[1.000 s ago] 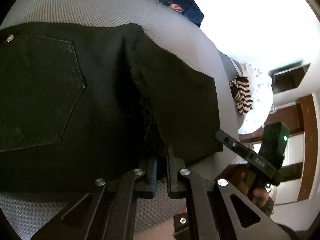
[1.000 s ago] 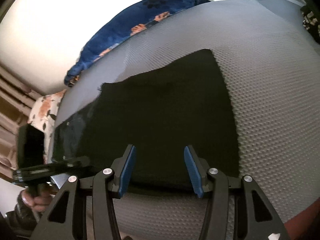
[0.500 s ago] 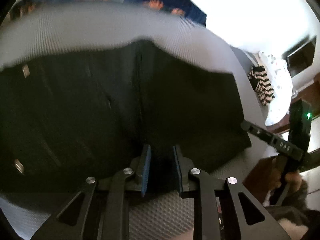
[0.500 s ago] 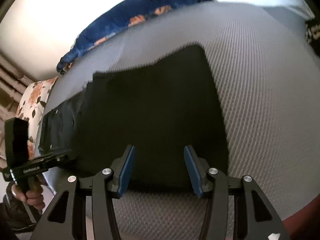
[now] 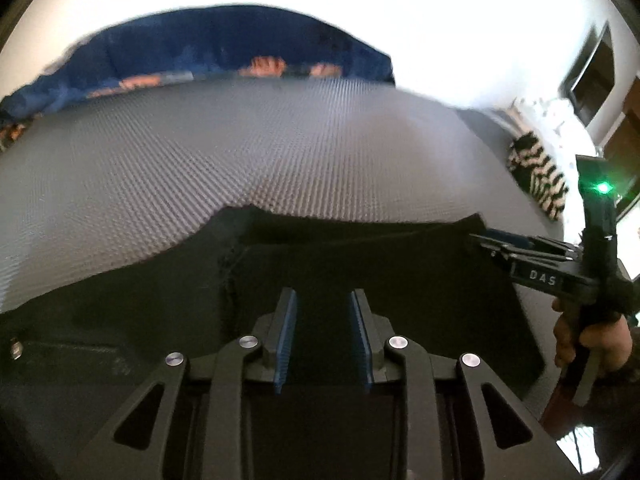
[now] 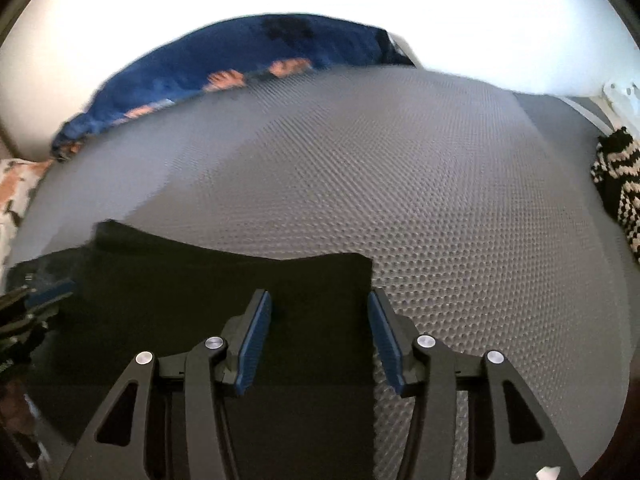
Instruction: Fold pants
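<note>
While both tools hang over the near edge of the bed, the black pants [image 5: 360, 280] lie folded flat on the grey textured mattress cover [image 5: 200, 168], filling the lower half of the left wrist view from about 8 o'clock round to 4 o'clock. One layer sits on top of another, its raw-looking edge running up toward 11 o'clock. A small metal rivet [image 5: 16, 347] glints at 9 o'clock on the lower layer.

The left gripper [image 5: 322, 336] is over the dark cloth with its blue-lined fingers [image 5: 286, 336] spread apart and nothing between them. The right gripper [image 6: 318, 340] is parted wider still, holding nothing; its left finger is above the pants [image 6: 200, 300] and its right finger is over bare mattress cover [image 6: 440, 200], so the garment's right edge falls between the two. From the left camera the right gripper [image 5: 532, 256] shows at 3 o'clock, gripped by the person's hand [image 5: 588, 336], a green light [image 5: 602, 188] glowing on it.

At 12 o'clock, along the far side of the bed, a blue blanket with orange flowers [image 6: 240, 60] is bunched against a bright white wall. A black-and-white patterned cloth [image 6: 616, 184] sits at 3 o'clock, off the bed's right side. Both views are slightly blurred.
</note>
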